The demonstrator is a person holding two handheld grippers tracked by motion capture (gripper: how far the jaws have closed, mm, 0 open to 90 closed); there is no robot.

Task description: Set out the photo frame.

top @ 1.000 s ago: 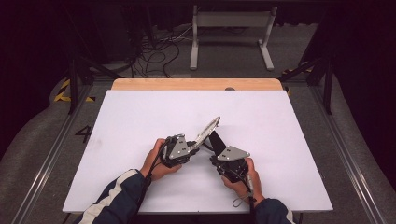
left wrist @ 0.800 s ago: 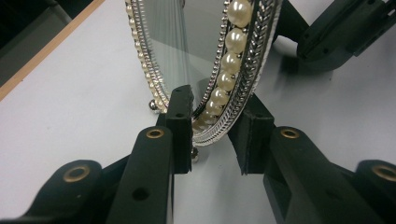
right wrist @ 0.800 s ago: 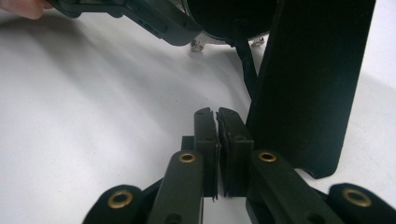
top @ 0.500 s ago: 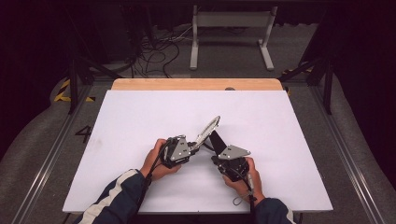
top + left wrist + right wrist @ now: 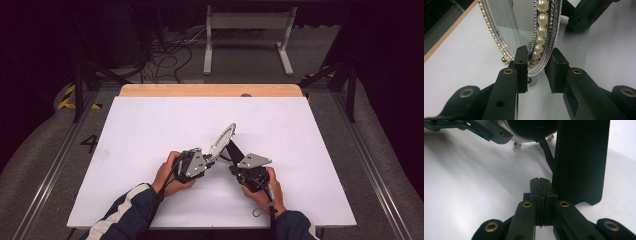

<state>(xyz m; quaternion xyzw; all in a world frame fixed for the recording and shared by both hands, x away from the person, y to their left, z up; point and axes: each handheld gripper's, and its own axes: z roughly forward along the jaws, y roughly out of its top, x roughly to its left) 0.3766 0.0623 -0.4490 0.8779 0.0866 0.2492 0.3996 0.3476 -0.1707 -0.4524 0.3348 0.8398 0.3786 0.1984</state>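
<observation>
An oval picture frame (image 5: 223, 140) with a silver rim and a ring of pearls (image 5: 541, 30) stands tilted on the white table, propped by its black back stand (image 5: 579, 162). My left gripper (image 5: 209, 158) comes in from the frame's left. Its pads (image 5: 522, 65) are shut on the lower rim (image 5: 539, 68), one on the glass side and one behind. My right gripper (image 5: 235, 163) lies low on the table behind the frame. Its jaws (image 5: 541, 195) are shut together with nothing between them, just left of the back stand. A thin black strap (image 5: 547, 155) links the frame and the stand.
The white table top (image 5: 150, 130) has a wooden strip (image 5: 210, 90) along its far edge. Beyond it on the floor are a white metal stand (image 5: 247, 30) and loose cables (image 5: 170, 55). Metal rails run along both sides of the table.
</observation>
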